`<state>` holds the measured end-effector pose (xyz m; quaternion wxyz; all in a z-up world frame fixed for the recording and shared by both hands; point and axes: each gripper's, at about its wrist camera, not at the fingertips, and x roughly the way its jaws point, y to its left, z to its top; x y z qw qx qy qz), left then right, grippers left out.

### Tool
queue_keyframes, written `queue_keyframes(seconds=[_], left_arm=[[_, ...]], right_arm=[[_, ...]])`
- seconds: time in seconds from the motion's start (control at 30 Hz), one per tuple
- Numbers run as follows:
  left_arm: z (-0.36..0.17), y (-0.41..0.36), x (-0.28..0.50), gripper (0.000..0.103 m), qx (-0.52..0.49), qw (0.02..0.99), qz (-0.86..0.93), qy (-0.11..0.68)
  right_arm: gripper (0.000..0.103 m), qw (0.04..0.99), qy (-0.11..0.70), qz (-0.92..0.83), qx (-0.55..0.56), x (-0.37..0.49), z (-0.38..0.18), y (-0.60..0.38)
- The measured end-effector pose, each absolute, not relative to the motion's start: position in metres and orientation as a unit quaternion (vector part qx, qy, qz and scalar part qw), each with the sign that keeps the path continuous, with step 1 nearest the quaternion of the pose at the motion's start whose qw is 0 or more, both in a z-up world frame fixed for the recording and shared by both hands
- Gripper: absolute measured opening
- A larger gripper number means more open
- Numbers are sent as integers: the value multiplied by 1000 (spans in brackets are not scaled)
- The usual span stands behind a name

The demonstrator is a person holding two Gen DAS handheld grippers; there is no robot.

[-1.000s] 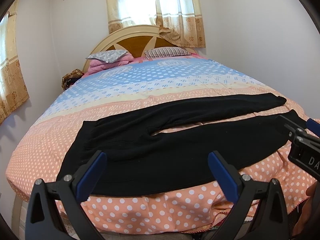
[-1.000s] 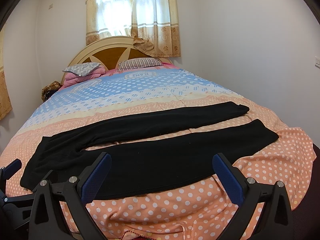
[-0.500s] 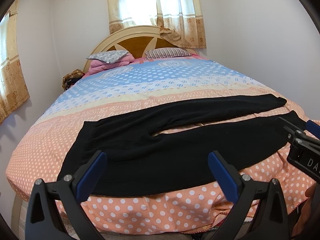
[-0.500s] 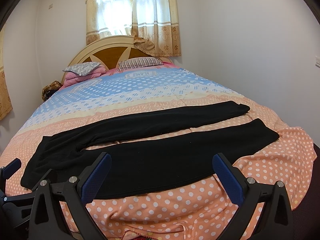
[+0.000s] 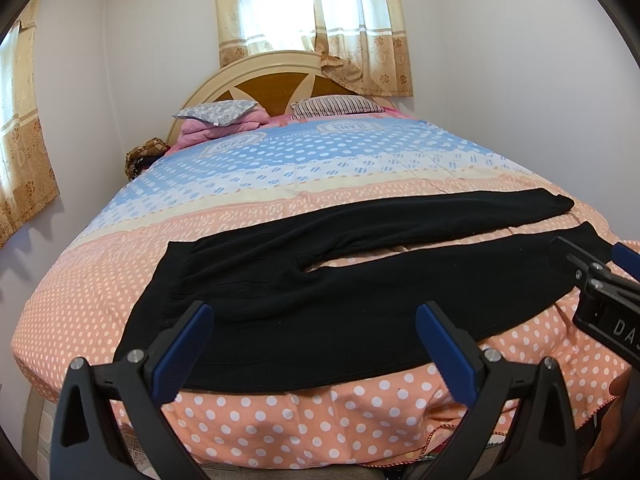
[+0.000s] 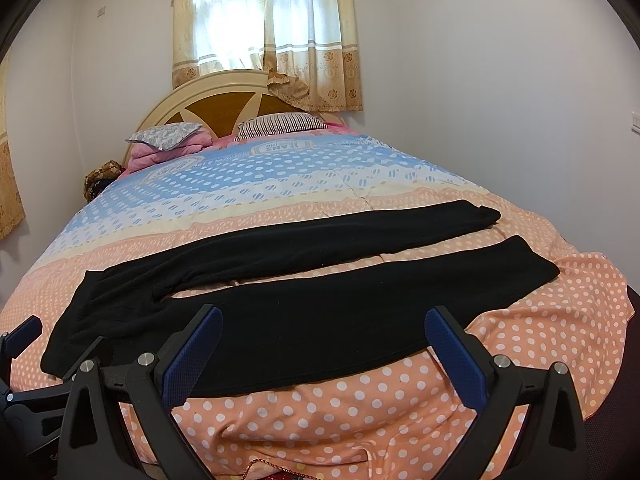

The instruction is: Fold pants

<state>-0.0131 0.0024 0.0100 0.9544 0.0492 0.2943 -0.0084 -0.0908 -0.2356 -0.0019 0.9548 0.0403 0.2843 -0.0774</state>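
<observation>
Black pants (image 5: 320,296) lie flat and unfolded across the near end of the bed, waist at the left, both legs stretched to the right with a gap between them. They also show in the right wrist view (image 6: 304,312). My left gripper (image 5: 316,344) is open and empty, held just short of the pants' near edge. My right gripper (image 6: 324,344) is open and empty, in front of the near leg. The right gripper's side shows at the right edge of the left wrist view (image 5: 600,280).
The bed (image 5: 320,420) has a dotted orange and blue cover. Pillows (image 5: 276,114) and a wooden headboard (image 5: 280,84) stand at the far end. Walls close in on the left and right; a curtained window (image 6: 264,36) is behind.
Both grippers have crept very slightly; the view barely shifts. The pants have not moved.
</observation>
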Motion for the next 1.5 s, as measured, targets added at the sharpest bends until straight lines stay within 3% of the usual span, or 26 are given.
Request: queue_keyframes(seconds=[1.5], left_arm=[[10,2,-13,103,53,954,-11,295]], right_arm=[[102,952,291,-82,39,-89,-7,-234]])
